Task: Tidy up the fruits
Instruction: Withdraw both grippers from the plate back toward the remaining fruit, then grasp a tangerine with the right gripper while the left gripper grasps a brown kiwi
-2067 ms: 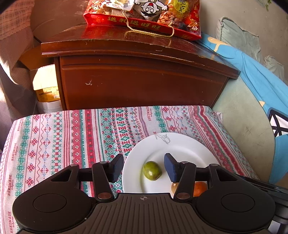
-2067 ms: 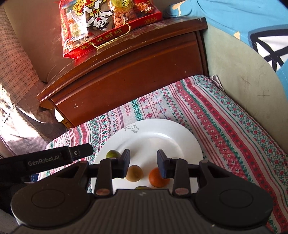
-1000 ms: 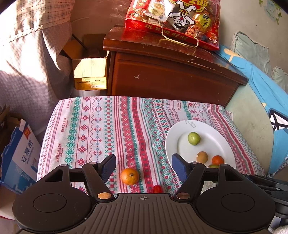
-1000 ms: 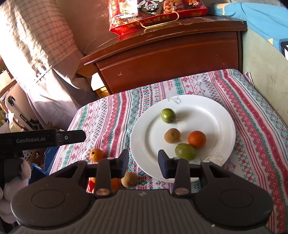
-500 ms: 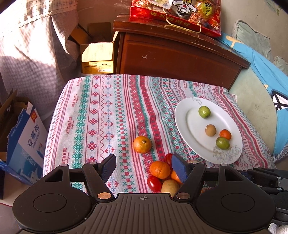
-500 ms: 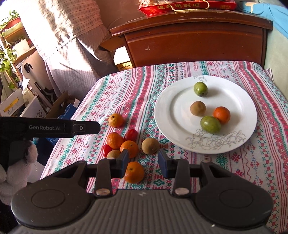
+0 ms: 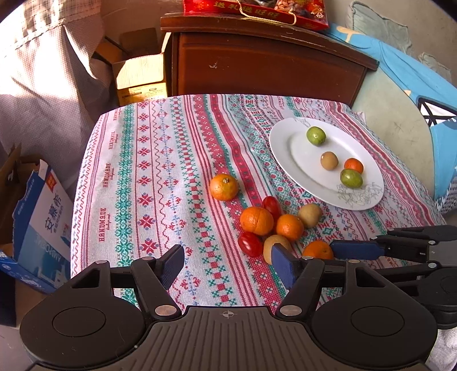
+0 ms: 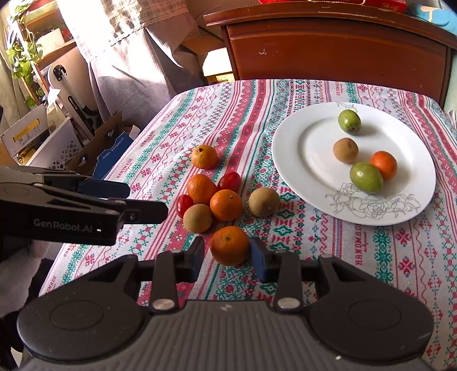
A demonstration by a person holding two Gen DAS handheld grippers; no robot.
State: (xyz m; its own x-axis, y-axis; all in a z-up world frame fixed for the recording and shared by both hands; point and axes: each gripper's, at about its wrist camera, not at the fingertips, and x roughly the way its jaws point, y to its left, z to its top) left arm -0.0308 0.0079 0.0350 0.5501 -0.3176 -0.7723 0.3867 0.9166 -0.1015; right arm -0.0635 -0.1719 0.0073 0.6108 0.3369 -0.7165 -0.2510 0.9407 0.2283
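Note:
A white plate [image 8: 308, 159] on the patterned cloth holds two green fruits, a brown fruit and a small orange; it also shows in the left wrist view [image 7: 288, 142]. Loose oranges, red tomatoes and brown fruits lie in a cluster [image 8: 225, 204] left of the plate. My right gripper [image 8: 227, 254] is open with the nearest orange [image 8: 230, 245] between its fingers, apart from the pads. My left gripper [image 7: 225, 264] is open and empty above the cloth, just short of the cluster [image 7: 257, 221]. One orange [image 7: 223, 187] lies apart.
A dark wooden cabinet [image 7: 257, 62] stands behind the table with a red snack bag [image 7: 257, 8] on top. Cardboard boxes [image 7: 37, 217] sit on the floor at the left. A blue cushion [image 7: 414, 85] lies at the right.
Both grippers have pulled back from the plate toward the near table edge. The loose fruit cluster came into view, and the right gripper's fingers now flank the nearest orange.

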